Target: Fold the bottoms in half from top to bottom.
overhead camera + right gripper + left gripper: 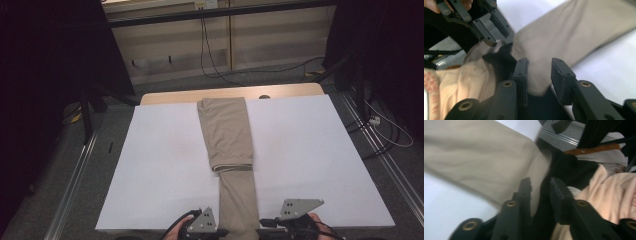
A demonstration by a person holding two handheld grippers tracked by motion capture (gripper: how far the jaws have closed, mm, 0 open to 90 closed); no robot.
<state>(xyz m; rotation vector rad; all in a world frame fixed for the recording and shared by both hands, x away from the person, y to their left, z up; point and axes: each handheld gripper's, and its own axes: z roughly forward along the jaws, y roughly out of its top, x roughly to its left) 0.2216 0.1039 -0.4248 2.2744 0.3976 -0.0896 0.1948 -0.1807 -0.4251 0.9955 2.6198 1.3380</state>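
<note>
At the near edge of the white surface (pixel 165 165), the left claw (pixel 220 233) and the right claw (pixel 262 231) sit on either side of a pair of khaki trousers (pixel 227 135), each held in a hand that comes in from the bottom of the high view. In the left gripper view the left claw's jaws stand apart with a fold of the trouser edge lying between them, against one jaw and not squeezed by both. In the right gripper view the right claw (pixel 539 71) likewise has its jaws parted around the near edge of the cloth, with a gap at the other jaw; the left claw shows farther off at the upper left of that view, also apart. The trousers lie lengthwise down the middle of the surface, one narrow layer running from the near edge away from the person, and a doubled-over part lying on top farther on, its fold line about halfway up. Beyond the surface's far edge a strip of wooden tabletop (pixel 165 96) shows, then grey floor (pixel 280 75) with black cables (pixel 210 65).
</note>
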